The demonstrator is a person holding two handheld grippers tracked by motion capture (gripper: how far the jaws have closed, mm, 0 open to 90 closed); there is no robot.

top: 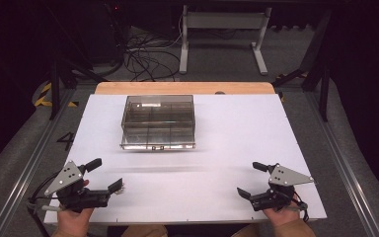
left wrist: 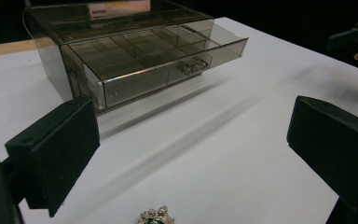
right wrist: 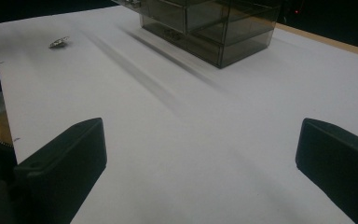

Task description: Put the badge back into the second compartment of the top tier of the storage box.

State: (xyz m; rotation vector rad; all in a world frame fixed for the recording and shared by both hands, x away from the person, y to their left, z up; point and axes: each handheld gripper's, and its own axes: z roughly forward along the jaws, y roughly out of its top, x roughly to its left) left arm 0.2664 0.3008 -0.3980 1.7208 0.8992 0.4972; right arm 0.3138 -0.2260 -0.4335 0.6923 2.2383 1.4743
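Left gripper [top: 109, 177] fingers spread wide, empty, straddling brooch [left wrist: 154, 216] lying on tabletop [top: 217, 148] just ahead of them, ready to pinch. Drawer box [top: 158, 122] farther ahead, drawer pulled open to receive it. Right gripper [top: 249, 178] fingers wide, empty, resting aside.

The high view looked forward and down from above the near edge, taking in the whole white table [top: 187, 168]. The left gripper view sat low at the near left, close to the surface, facing the smoky drawer box [left wrist: 135, 51] at the far middle. The right gripper view sat low at the near right, facing far-left; both shared the box and a small brooch [right wrist: 58, 43].
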